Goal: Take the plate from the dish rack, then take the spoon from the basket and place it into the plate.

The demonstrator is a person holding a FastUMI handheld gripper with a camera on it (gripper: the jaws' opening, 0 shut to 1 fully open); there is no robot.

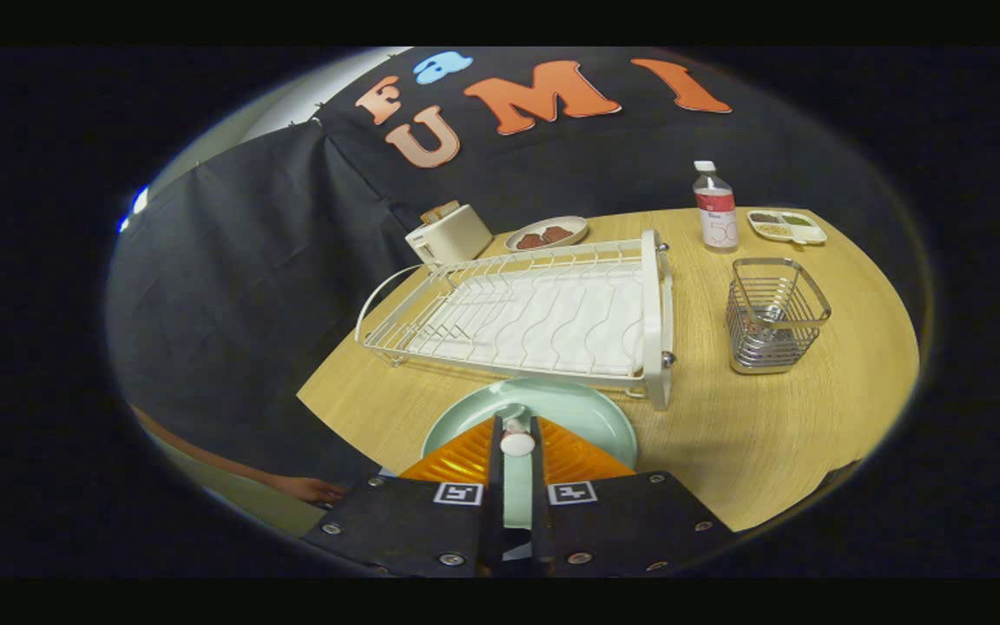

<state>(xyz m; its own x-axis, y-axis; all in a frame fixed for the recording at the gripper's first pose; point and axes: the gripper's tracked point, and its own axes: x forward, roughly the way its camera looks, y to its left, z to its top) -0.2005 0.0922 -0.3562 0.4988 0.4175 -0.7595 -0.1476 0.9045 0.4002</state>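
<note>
Already the gripper [517, 443] has its jaws pressed together on the spoon [516, 431], whose rounded handle end pokes up between them, directly over the plate [582, 417]. That pale green plate lies flat on the surface [795, 434], just in front of the dish rack [543, 312], which holds no dishes. Farther off, the wire basket [773, 317] looks vacant. Judging by this, only the release onto the plate remains.
</note>
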